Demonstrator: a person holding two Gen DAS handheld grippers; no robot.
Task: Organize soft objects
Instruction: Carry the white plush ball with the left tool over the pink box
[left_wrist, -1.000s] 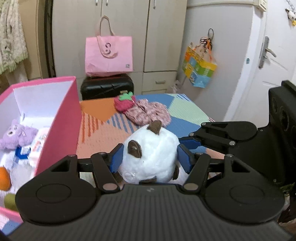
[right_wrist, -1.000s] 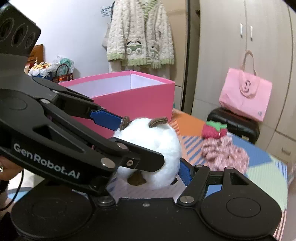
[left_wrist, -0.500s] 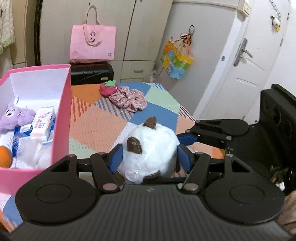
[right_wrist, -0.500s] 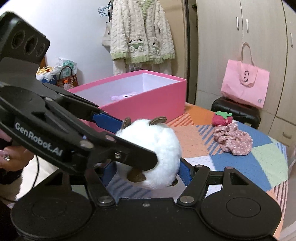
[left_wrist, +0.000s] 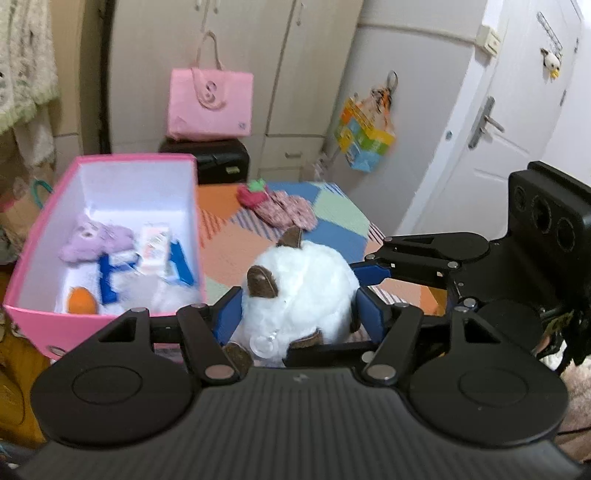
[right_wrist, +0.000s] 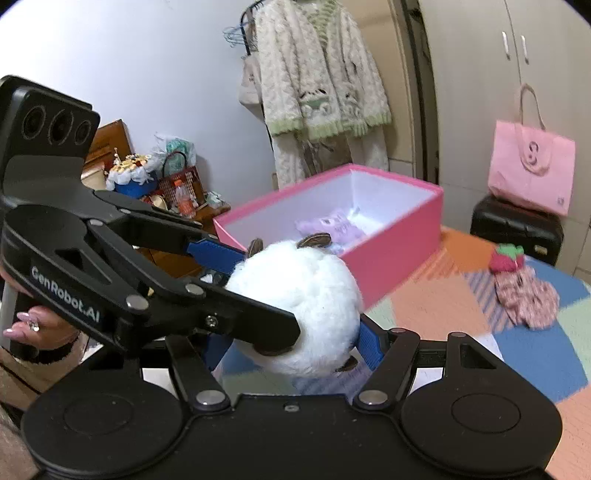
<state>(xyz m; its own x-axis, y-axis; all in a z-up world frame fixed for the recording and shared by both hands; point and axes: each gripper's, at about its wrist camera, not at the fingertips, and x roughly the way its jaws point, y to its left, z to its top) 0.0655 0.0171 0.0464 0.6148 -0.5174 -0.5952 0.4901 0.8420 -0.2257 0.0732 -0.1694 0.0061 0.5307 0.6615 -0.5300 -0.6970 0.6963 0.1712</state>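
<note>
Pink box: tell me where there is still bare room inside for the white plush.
The pink box is bare along its far end, beyond the purple plush. The near half is crowded: orange ball, blue-and-white packets, white fluff. The white plush sits between both tools.

You have a white plush toy with brown ears, a pink box white inside holding a lilac plush, a pink tote bag, and a patchwork cloth of orange, blue and green.
</note>
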